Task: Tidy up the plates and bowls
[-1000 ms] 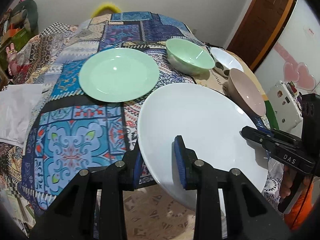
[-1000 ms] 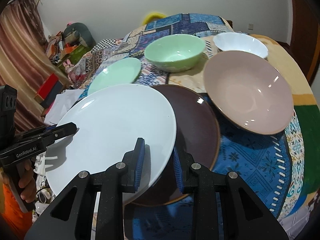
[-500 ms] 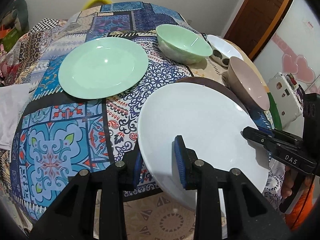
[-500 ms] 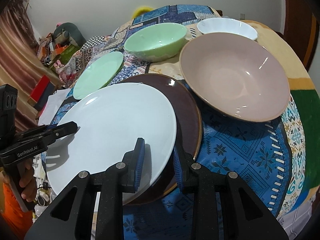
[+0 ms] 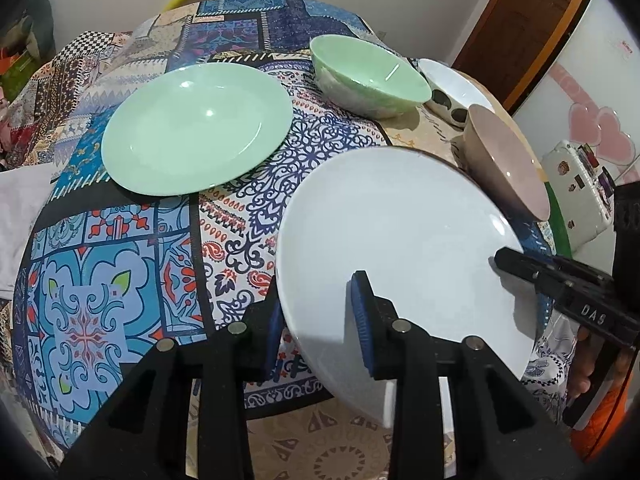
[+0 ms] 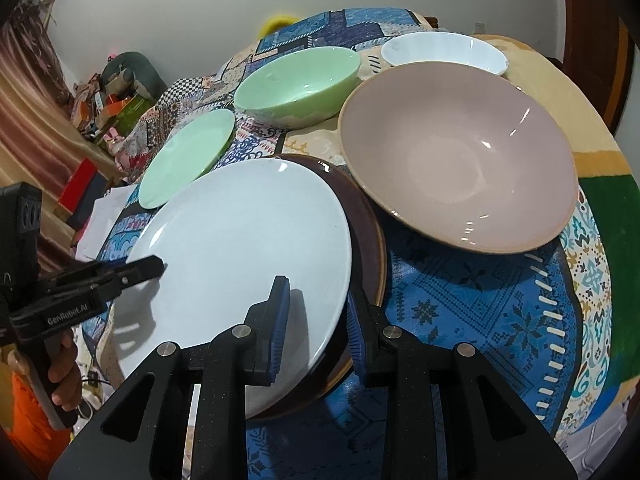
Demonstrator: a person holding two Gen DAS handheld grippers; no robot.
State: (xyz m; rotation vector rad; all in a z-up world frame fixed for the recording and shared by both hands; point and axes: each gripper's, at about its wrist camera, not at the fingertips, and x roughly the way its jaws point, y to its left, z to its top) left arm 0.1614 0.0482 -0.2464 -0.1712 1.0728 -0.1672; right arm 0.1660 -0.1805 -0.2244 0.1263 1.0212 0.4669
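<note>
A large white plate [image 5: 396,236] [image 6: 244,248] is held at its near rim by both grippers. My left gripper [image 5: 316,320] is shut on its left edge, and my right gripper [image 6: 314,316] is shut on its right edge. The white plate hovers over a dark brown plate [image 6: 366,236], covering most of it. A green plate [image 5: 192,128] [image 6: 188,156] lies on the patterned tablecloth [image 5: 100,280]. A green bowl [image 5: 366,74] [image 6: 296,84], a pink-beige bowl [image 6: 456,152] [image 5: 504,160] and a white bowl [image 6: 444,52] [image 5: 452,88] stand farther back.
A white cloth [image 5: 16,208] lies at the table's left edge. A brown door [image 5: 528,20] and a white appliance with stickers [image 5: 576,184] stand to the right. Cluttered items [image 6: 104,100] sit beyond the table on the left.
Both grippers have carried the white plate forward over the table. It now covers more of the brown plate and sits nearer the pink-beige bowl.
</note>
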